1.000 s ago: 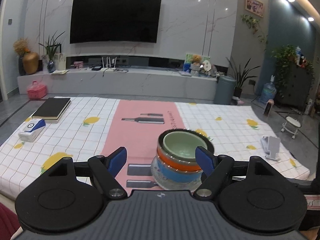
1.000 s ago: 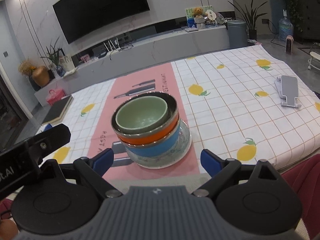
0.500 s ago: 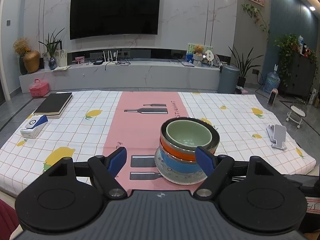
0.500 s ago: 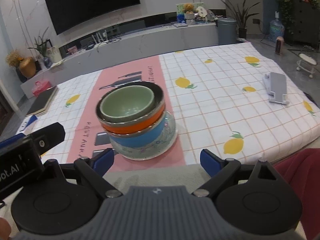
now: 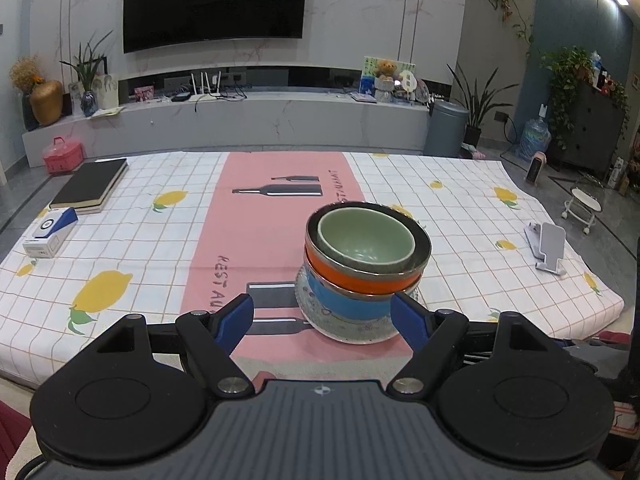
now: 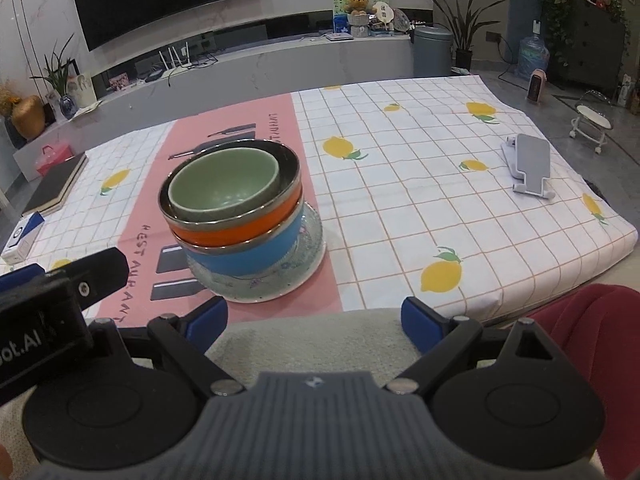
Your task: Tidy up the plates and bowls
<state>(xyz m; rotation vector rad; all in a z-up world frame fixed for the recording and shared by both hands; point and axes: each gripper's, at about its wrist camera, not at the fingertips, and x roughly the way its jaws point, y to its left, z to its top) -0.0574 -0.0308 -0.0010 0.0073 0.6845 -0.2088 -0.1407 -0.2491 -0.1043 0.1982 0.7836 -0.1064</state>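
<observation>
A stack stands on the pink strip of the tablecloth: a patterned glass plate (image 5: 352,328) (image 6: 280,280) at the bottom, a blue bowl (image 5: 344,304) (image 6: 248,258), an orange bowl (image 5: 360,280) (image 6: 240,232) and a small green bowl (image 5: 366,236) (image 6: 224,188) on top. My left gripper (image 5: 322,320) is open and empty, just short of the stack at the table's near edge. My right gripper (image 6: 314,318) is open and empty, behind the near edge, with the stack ahead to its left.
A grey phone stand (image 5: 548,246) (image 6: 530,166) lies at the right of the table. A dark book (image 5: 90,188) and a blue-white box (image 5: 50,232) lie at the left. The left gripper's body (image 6: 48,308) shows in the right wrist view. Red fabric (image 6: 592,344) lies near right.
Both grippers have drawn back from the stack towards the table's near edge and stayed open. The stack has not moved.
</observation>
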